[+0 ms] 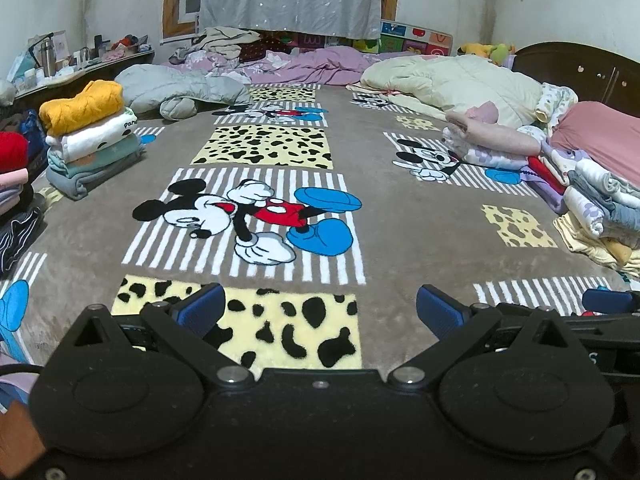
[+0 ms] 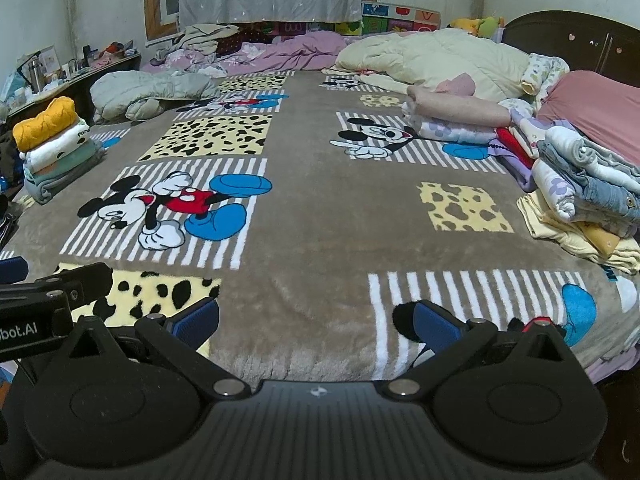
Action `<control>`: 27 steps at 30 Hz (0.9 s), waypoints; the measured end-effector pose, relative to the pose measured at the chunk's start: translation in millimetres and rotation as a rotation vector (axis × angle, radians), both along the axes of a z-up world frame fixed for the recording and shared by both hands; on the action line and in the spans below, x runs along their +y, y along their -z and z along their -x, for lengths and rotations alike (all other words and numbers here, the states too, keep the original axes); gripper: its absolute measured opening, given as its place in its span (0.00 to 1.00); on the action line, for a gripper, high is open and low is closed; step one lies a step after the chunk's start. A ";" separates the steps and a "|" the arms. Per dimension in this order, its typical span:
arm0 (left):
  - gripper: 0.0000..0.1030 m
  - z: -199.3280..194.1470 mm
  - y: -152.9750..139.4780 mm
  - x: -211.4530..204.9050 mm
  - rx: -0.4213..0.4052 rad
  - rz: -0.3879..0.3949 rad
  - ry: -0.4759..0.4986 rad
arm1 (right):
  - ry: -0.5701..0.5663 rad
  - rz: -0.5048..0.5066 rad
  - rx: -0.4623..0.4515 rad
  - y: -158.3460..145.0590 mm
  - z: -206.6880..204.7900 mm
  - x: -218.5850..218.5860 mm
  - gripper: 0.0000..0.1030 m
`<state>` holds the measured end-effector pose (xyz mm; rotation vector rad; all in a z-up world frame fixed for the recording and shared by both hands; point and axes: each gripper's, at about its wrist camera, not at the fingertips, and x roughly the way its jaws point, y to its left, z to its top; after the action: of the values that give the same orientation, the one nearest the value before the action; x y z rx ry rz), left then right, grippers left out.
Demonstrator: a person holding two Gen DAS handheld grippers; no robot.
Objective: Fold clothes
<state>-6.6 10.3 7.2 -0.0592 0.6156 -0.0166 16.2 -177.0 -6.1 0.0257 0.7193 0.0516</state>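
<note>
My left gripper [image 1: 318,308] hangs open over the near edge of the cartoon-print blanket [image 1: 360,152], nothing between its blue pads. My right gripper [image 2: 316,318] is open too, just right of it, also empty. A folded stack topped by a yellow sweater [image 1: 82,106] sits at the left edge of the bed. An untidy heap of clothes [image 2: 580,196], with denim and floral pieces, lies at the right edge. In the right wrist view the folded stack [image 2: 52,140] shows at far left, and the left gripper's side [image 2: 40,300] shows low at left.
Rumpled quilts cover the far end: grey [image 1: 176,88], purple [image 1: 316,64], cream [image 1: 452,80]. A pink pillow [image 1: 600,136] lies by the dark headboard [image 1: 580,68]. A cluttered shelf [image 1: 60,64] stands at the far left. More clothes, red and striped [image 1: 14,184], sit left.
</note>
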 end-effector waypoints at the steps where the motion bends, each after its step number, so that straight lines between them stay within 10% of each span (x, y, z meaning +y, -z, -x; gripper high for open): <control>1: 1.00 -0.5 -0.1 0.6 0.001 0.002 0.000 | 0.000 0.001 -0.003 0.7 1.8 -0.4 1.00; 27: 1.00 -0.1 -2.5 -2.9 0.001 0.012 0.001 | 0.014 0.019 -0.009 -4.4 5.9 2.2 1.00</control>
<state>-6.5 7.4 9.7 -0.0704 0.6166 -0.0210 10.3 -174.8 -1.6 0.0121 0.7107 0.0315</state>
